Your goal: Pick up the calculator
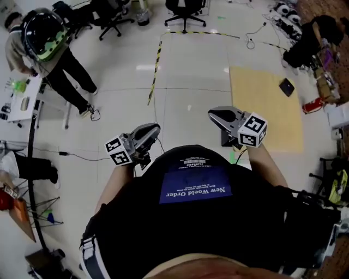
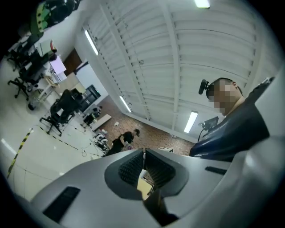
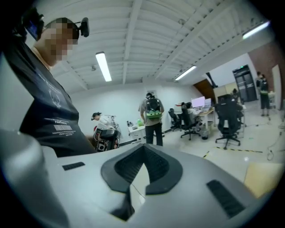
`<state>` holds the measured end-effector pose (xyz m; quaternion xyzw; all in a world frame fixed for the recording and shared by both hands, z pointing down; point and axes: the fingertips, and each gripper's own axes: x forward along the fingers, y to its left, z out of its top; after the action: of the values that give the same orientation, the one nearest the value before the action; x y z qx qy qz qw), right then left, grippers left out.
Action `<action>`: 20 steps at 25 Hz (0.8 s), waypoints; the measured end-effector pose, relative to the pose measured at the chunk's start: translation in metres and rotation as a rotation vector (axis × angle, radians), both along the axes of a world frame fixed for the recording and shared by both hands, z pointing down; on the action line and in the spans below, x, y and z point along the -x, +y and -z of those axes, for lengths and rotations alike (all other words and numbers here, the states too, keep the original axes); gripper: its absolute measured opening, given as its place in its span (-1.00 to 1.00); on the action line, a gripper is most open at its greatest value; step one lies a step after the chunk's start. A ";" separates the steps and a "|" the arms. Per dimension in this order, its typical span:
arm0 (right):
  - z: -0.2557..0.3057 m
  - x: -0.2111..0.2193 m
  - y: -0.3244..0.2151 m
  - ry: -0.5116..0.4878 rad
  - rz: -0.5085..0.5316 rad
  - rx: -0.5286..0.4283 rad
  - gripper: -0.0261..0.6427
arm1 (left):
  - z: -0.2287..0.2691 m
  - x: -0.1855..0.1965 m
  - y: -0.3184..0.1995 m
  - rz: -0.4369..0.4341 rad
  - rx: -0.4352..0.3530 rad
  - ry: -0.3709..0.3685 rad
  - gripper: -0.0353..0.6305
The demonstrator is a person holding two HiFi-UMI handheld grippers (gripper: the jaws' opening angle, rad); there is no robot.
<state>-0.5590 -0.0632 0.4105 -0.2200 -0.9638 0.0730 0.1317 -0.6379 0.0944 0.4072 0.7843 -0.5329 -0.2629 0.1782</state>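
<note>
While closed, both grippers (image 1: 157, 128) (image 1: 212, 113) before chest

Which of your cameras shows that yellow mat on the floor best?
The head view: it looks down on nearly the whole yellow floor mat, with a dark object on it. The right gripper view catches only one corner at its lower right edge. The left gripper view tilts toward the ceiling and shows none clearly.

A tan mat (image 1: 262, 117) lies on the floor right of striped tape (image 1: 155, 71), with an office chair (image 1: 185, 13) beyond and a person (image 1: 46, 46) at a white bench (image 1: 22, 106).
</note>
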 end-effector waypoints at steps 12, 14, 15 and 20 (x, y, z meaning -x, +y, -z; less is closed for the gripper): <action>-0.015 -0.100 -0.104 0.024 -0.633 0.030 -0.97 | -0.011 -0.028 -0.191 -0.644 0.036 -0.038 -0.87; -0.012 -0.132 -0.123 0.001 -0.692 0.033 -0.97 | -0.008 -0.059 -0.221 -0.702 0.035 -0.052 -0.87; -0.012 -0.150 -0.132 -0.009 -0.713 0.029 -0.97 | -0.005 -0.076 -0.236 -0.727 0.032 -0.063 -0.87; -0.013 -0.240 -0.190 -0.025 -0.778 0.026 -0.97 | 0.013 -0.163 -0.303 -0.786 0.026 -0.087 -0.87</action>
<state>-0.3188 -0.2532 0.4231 0.1596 -0.9758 0.1269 0.0797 -0.4745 -0.2083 0.3939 0.9366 -0.2026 -0.1342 0.2524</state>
